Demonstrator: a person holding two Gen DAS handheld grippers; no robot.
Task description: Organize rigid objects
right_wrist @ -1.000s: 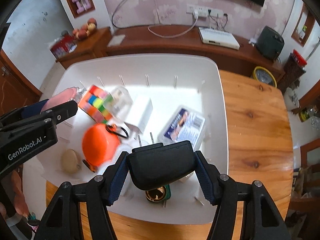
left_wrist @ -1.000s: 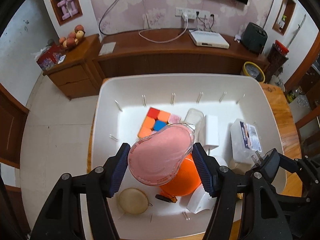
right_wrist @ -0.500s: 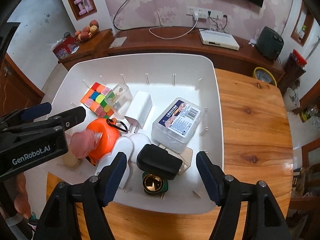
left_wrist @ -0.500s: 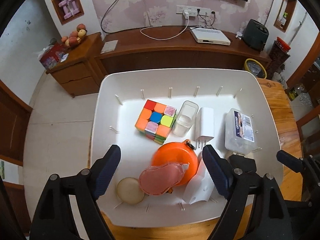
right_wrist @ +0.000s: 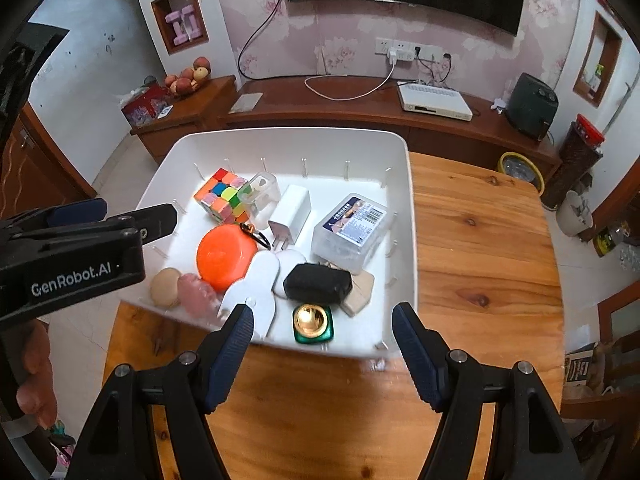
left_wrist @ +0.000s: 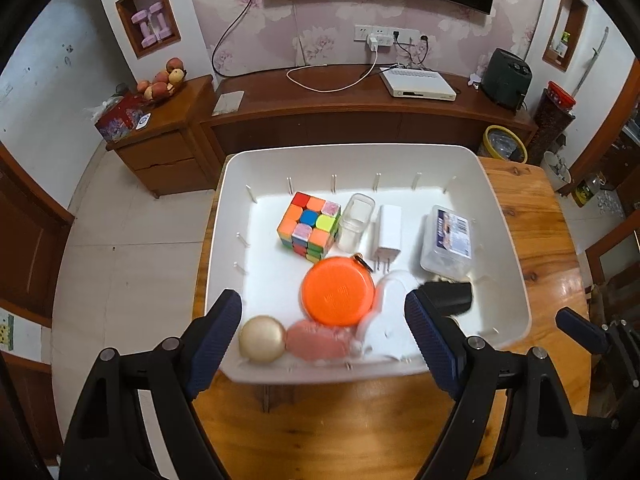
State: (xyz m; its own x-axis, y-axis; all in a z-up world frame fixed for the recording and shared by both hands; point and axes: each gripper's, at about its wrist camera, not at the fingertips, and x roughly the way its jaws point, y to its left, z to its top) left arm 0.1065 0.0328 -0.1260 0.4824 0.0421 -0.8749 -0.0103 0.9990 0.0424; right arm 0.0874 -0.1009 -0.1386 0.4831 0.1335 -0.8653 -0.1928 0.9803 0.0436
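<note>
both claws spread wide and empty, left claw (left_wrist: 323, 332) and right claw (right_wrist: 322, 342) over the white bin's (left_wrist: 508, 240) near rim on the wooden worktop (right_wrist: 480, 248), pink case (left_wrist: 318, 340) and black case (right_wrist: 318, 283) lying inside

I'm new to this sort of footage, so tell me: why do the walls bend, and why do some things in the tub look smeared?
Both wrist views are fisheye, so walls and the white tub curve and corners go black. Left wrist view: the pink object and black case are motion-blurred; the puzzle cube stays crisp. Right wrist view: glare on the wooden table; the tub's near rim smears.
</note>
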